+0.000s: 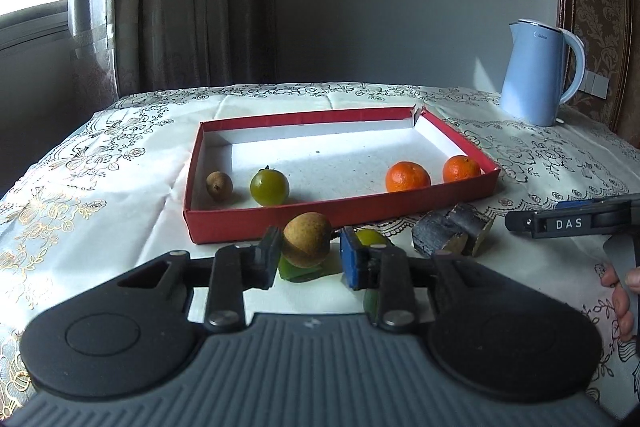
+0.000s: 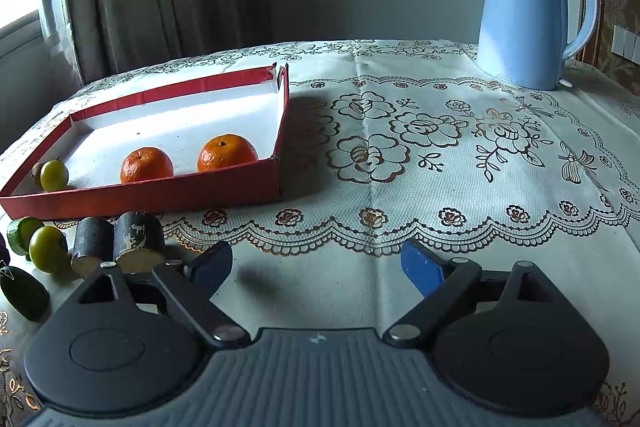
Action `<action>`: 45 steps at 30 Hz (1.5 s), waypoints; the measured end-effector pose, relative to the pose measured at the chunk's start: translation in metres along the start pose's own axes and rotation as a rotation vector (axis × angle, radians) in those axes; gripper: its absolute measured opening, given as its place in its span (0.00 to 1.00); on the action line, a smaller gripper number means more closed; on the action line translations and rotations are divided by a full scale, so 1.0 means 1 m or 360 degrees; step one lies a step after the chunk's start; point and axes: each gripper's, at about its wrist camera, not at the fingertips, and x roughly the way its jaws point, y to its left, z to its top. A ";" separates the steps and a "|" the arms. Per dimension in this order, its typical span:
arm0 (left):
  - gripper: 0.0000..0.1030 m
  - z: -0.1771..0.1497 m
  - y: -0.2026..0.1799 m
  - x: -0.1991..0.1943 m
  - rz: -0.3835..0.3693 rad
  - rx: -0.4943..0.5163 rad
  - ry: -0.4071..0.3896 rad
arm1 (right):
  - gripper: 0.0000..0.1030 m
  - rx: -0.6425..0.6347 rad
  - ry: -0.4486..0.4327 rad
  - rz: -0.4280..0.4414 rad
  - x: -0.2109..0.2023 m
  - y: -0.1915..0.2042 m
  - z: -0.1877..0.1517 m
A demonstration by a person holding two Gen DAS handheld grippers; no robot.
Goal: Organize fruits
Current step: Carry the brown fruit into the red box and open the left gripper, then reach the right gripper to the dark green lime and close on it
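Left wrist view: inside the red tray (image 1: 340, 217), left to right, lie one small brown fruit (image 1: 219, 185), one green fruit (image 1: 269, 186) and two oranges (image 1: 407, 177), the second at the right wall (image 1: 461, 168). At lower centre the left gripper (image 1: 308, 254) is clamped on a second brown fruit (image 1: 307, 239), held above green pieces (image 1: 298, 271). Two dark cut stubs (image 1: 452, 235) lie just right of it. Right wrist view: the right gripper (image 2: 318, 269) gapes wide with nothing between its jaws, over bare tablecloth (image 2: 440, 155). One blue kettle (image 2: 528, 15) stands upper right.
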 end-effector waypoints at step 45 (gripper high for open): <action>1.00 -0.007 0.071 0.014 0.0496 -0.0257 -0.0025 | 0.95 -0.0074 0.0040 -0.0087 0.002 0.007 0.000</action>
